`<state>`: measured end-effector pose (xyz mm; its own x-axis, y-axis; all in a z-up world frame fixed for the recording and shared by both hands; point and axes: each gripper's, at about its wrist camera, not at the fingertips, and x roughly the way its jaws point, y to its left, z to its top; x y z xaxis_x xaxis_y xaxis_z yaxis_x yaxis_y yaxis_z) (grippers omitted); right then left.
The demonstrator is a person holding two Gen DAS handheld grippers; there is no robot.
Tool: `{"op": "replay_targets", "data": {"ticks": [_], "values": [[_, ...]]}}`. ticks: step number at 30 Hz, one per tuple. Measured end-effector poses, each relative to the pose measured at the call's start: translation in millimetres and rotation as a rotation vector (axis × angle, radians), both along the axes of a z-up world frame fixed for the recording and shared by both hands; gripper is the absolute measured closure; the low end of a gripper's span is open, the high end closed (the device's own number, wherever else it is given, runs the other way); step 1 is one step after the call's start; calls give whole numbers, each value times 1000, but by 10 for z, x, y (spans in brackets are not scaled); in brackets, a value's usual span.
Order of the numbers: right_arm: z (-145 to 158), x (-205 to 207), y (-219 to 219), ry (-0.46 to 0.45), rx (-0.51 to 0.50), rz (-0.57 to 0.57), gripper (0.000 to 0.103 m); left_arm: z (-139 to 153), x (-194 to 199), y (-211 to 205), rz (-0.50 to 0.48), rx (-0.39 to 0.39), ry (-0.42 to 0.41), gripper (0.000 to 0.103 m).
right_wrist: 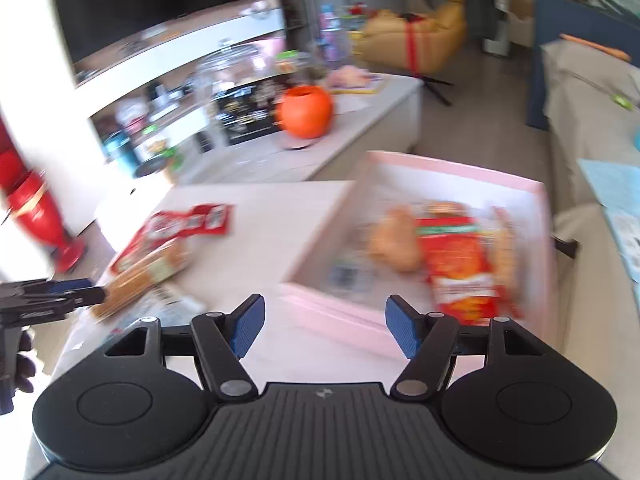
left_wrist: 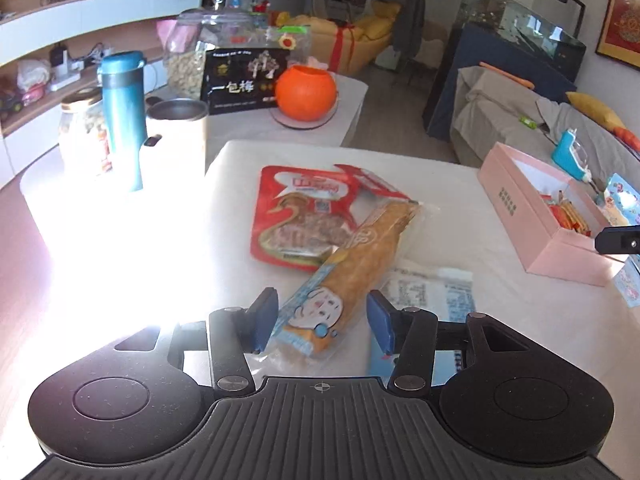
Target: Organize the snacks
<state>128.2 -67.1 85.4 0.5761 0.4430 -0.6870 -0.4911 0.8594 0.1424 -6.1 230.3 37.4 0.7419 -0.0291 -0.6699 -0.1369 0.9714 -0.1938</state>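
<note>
My left gripper (left_wrist: 322, 320) is open, its blue pads on either side of the near end of a long orange biscuit pack (left_wrist: 352, 272) that lies on the white table. The pack rests partly on a red snack pouch (left_wrist: 296, 216) and next to a white-blue packet (left_wrist: 436, 292). My right gripper (right_wrist: 325, 328) is open and empty, just in front of the near wall of a pink box (right_wrist: 340, 312). The box holds a red snack bag (right_wrist: 460, 260) and other snacks. The right wrist view is blurred. The pink box also shows in the left wrist view (left_wrist: 512, 200).
A blue flask (left_wrist: 122, 120), a jar (left_wrist: 82, 132) and a white cup (left_wrist: 178, 128) stand at the table's far left. An orange pumpkin-shaped pot (left_wrist: 306, 94) and a black bag (left_wrist: 244, 80) sit on the further table. A grey sofa (left_wrist: 520, 120) lies right.
</note>
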Motion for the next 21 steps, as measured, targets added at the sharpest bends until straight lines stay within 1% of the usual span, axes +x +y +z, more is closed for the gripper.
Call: {"op": "replay_targets", "data": {"ticks": [2, 4, 6, 7, 9, 10, 12, 14, 16, 17, 18, 19, 20, 21], "values": [[-75, -149, 358, 0, -10, 75, 35, -55, -20, 35, -4, 4, -4, 49], [-167, -267, 702, 16, -19, 140, 35, -76, -34, 27, -20, -13, -9, 49], [-273, -356, 998, 35, -25, 183, 35, -89, -42, -37, -62, -57, -4, 52], [-327, -389, 1116, 42, -28, 201, 35, -98, -37, -66, -93, -83, -2, 55], [-410, -437, 1275, 31, -49, 224, 35, -118, -38, -163, -167, -116, 2, 57], [-446, -452, 1311, 17, -68, 223, 35, -122, -47, -219, -195, -117, -1, 57], [-501, -441, 1322, 5, -98, 214, 35, -145, -31, -323, -213, -104, -9, 57], [-525, -378, 1256, 13, -100, 184, 35, -152, 30, -400, -192, -96, -32, 57], [-469, -266, 1144, 11, -78, 146, 35, -123, 110, -458, -114, -92, -67, 57], [-417, -213, 1104, 5, -64, 133, 35, -92, 142, -465, -46, -110, -94, 57], [-343, -139, 1063, -1, -49, 121, 35, -63, 164, -457, 14, -150, -134, 57], [-270, -62, 1045, -6, -39, 112, 35, -50, 161, -450, 54, -193, -176, 57], [-209, 1, 1044, -8, -34, 104, 35, -46, 150, -453, 76, -219, -213, 57], [-134, 103, 1062, -10, -30, 96, 34, -34, 137, -468, 79, -216, -238, 57]]}}
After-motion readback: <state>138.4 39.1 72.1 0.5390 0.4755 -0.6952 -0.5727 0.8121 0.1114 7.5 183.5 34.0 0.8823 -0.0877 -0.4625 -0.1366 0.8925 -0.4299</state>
